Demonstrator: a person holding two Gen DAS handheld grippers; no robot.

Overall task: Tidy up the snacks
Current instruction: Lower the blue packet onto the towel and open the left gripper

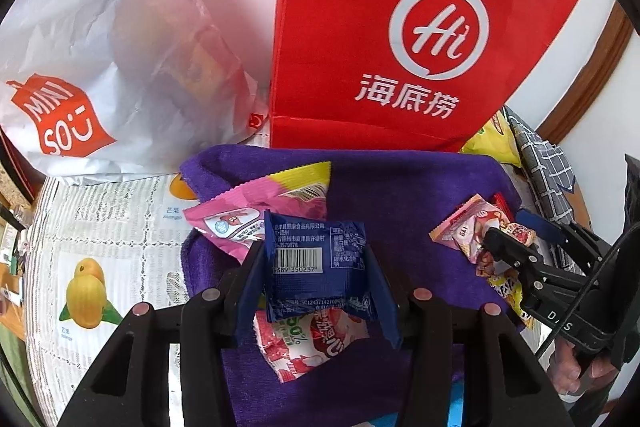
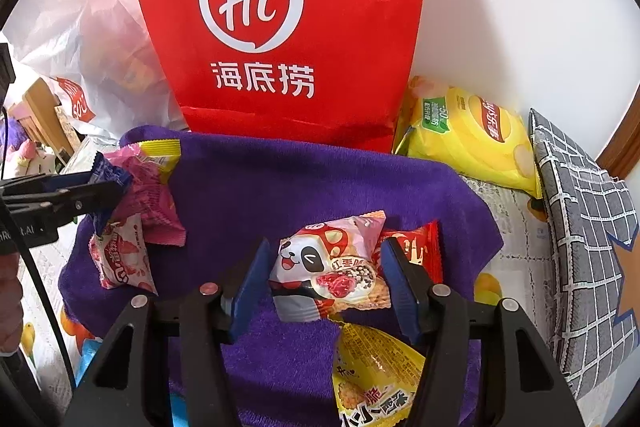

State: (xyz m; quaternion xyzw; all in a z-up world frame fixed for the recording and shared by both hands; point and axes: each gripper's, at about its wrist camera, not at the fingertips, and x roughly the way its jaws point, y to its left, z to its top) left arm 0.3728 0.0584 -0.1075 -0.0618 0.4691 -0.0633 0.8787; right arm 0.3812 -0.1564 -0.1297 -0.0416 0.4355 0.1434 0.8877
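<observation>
On the purple cloth (image 1: 400,195) (image 2: 260,195) lie several snack packets. My left gripper (image 1: 316,247) (image 2: 116,187) is shut on a blue packet (image 1: 316,267) (image 2: 108,169), its pads pressing both sides. That packet overlaps a pink packet (image 1: 256,207) (image 2: 152,199) and a red-and-white strawberry packet (image 1: 312,347) (image 2: 120,259). My right gripper (image 2: 326,245) (image 1: 508,227) stands open around a panda-print packet (image 2: 328,267) (image 1: 468,231) resting on the cloth, with a thin gap at the left pad. A red packet (image 2: 420,247) and a yellow packet (image 2: 372,379) lie beside it.
A tall red paper bag (image 1: 400,27) (image 2: 280,27) stands behind the cloth, with a white plastic bag (image 1: 100,67) to its left. A yellow chips bag (image 2: 472,135) and a grey checked cloth (image 2: 588,219) lie at the right. A fruit-print tablecloth (image 1: 100,247) covers the table.
</observation>
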